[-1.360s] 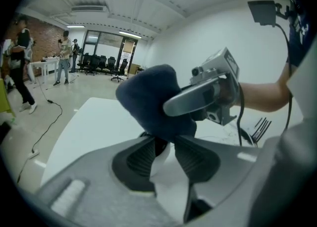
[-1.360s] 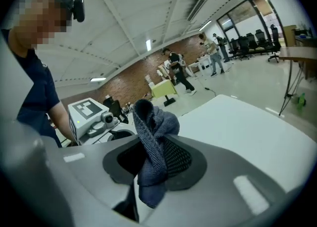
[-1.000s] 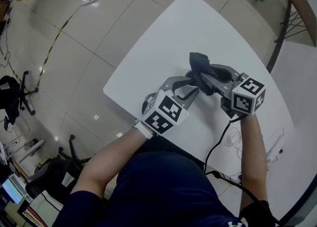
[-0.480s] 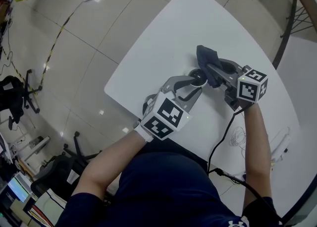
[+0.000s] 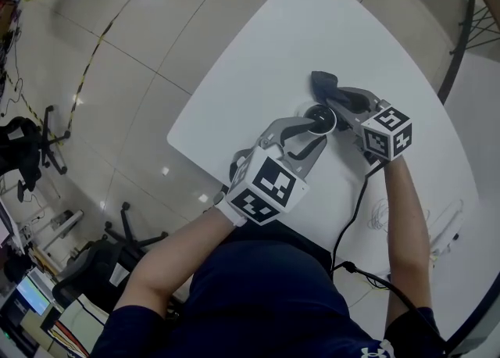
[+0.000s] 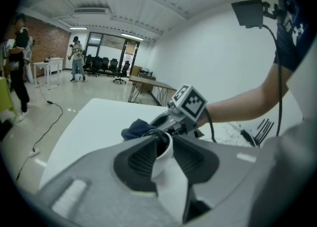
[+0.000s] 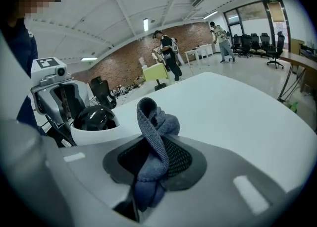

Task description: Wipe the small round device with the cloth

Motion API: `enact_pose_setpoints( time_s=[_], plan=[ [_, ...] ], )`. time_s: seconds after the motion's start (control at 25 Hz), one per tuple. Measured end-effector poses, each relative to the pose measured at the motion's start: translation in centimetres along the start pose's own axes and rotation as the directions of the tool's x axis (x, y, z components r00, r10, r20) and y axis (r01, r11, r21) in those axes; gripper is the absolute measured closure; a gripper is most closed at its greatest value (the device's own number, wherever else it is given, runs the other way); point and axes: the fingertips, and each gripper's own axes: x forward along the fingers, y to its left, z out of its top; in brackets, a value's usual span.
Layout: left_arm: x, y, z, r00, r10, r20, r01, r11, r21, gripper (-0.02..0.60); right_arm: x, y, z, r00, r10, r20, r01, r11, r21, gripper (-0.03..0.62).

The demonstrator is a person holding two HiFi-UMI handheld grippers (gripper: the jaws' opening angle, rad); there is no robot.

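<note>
1. Small round device (image 5: 320,119): sitting on the white table (image 5: 312,28), toward its near side; wiping is apparently not yet beginning.
2. Cloth (image 7: 154,137): bunching just beside the device, seemingly not touching it; the whole wipe is remaining.
3. Left gripper (image 5: 311,133): jaws, having just been closing, are pinching the device's white body between narrowly set pads.
4. Right gripper (image 5: 334,100): jaws are clamping the cloth, narrowly apart.

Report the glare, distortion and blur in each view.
Head view: fisheye bows the table edges; lamp glare spots the glossy floor. Left gripper view: dark vignetted corners, small round device soft up close. Right gripper view: cloth sharp, highlights on the device's dome.
</note>
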Motion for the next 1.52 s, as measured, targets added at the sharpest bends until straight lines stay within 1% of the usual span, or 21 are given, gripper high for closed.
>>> enact_pose_setpoints(
  time_s=[0.16, 0.28, 0.32, 0.4, 0.52, 0.6, 0.64, 0.76, 0.8, 0.88, 1.0, 1.08, 1.2, 1.28, 1.4, 1.52],
  plan=[
    [0.1, -0.1, -0.1, 1.000, 0.006, -0.008, -0.006, 1.000, 0.013, 0.477, -0.4, -0.1, 0.3, 0.998, -0.048, 0.041, 0.048, 0.999, 0.019, 0.500],
    [0.0, -0.3, -0.1, 1.000, 0.010, -0.015, -0.010, 1.000, 0.028, 0.440, -2.3, 0.0, 1.9, 0.988, -0.074, 0.135, 0.058, 0.991, 0.120, 0.500],
    [-0.2, -0.2, 0.0, 1.000, 0.014, -0.011, -0.014, 1.000, 0.027, 0.440, -3.3, 0.2, 2.6, 0.982, -0.084, 0.168, 0.059, 0.987, 0.148, 0.500],
    [-0.6, 0.2, 0.2, 1.000, 0.026, -0.006, -0.025, 0.999, 0.025, 0.440, -5.4, 1.1, 4.3, 0.968, -0.105, 0.227, 0.068, 0.983, 0.169, 0.500],
    [-0.4, 0.7, -0.3, 0.999, 0.035, -0.016, -0.034, 0.999, 0.043, 0.440, -8.7, 3.9, 7.1, 0.940, -0.126, 0.316, 0.083, 0.986, 0.146, 0.500],
    [-0.1, 0.8, -0.9, 0.999, 0.032, -0.037, -0.030, 0.997, 0.069, 0.440, -9.6, 6.6, 8.2, 0.932, -0.119, 0.343, 0.097, 0.992, 0.080, 0.500],
    [0.0, 0.9, -1.2, 0.998, 0.033, -0.049, -0.028, 0.996, 0.085, 0.440, -9.5, 8.0, 8.4, 0.937, -0.106, 0.334, 0.102, 0.994, 0.029, 0.500],
    [0.1, 0.8, -1.7, 0.997, 0.041, -0.066, -0.032, 0.991, 0.127, 0.440, -7.5, 11.1, 7.8, 0.966, -0.064, 0.252, 0.099, 0.987, -0.128, 0.500],
    [0.1, 0.7, -1.8, 0.997, 0.044, -0.069, -0.034, 0.990, 0.135, 0.440, -6.8, 11.3, 7.7, 0.972, -0.057, 0.226, 0.095, 0.982, -0.162, 0.500],
    [0.3, 0.6, -1.8, 0.996, 0.046, -0.076, -0.035, 0.989, 0.142, 0.440, -5.5, 10.4, 7.5, 0.984, -0.052, 0.172, 0.084, 0.979, -0.185, 0.500],
    [0.4, 0.4, -1.9, 0.995, 0.046, -0.086, -0.034, 0.990, 0.138, 0.440, -4.5, 8.2, 7.4, 0.994, -0.033, 0.100, 0.049, 0.985, -0.164, 0.500],
    [0.5, 0.3, -2.0, 0.995, 0.047, -0.087, -0.035, 0.990, 0.134, 0.440, -4.2, 6.7, 7.5, 0.997, -0.019, 0.076, 0.029, 0.989, -0.142, 0.500],
    [0.6, 0.4, -1.8, 0.996, 0.048, -0.080, -0.038, 0.992, 0.124, 0.440, -3.9, 4.3, 7.2, 0.998, -0.020, 0.054, 0.025, 0.995, -0.097, 0.500],
    [0.5, 0.4, -1.8, 0.996, 0.049, -0.075, -0.040, 0.993, 0.114, 0.440, -3.5, 3.2, 6.5, 0.999, -0.004, 0.054, 0.006, 0.999, -0.039, 0.500],
    [0.4, 0.5, -1.8, 0.996, 0.048, -0.069, -0.042, 0.994, 0.098, 0.440, -2.7, 2.2, 5.3, 0.996, 0.034, 0.085, -0.040, 0.997, 0.064, 0.502],
    [0.5, 0.6, -1.7, 0.997, 0.049, -0.066, -0.043, 0.995, 0.089, 0.440, -1.8, 1.1, 4.2, 0.993, 0.055, 0.104, -0.067, 0.991, 0.115, 0.502]
  ],
)
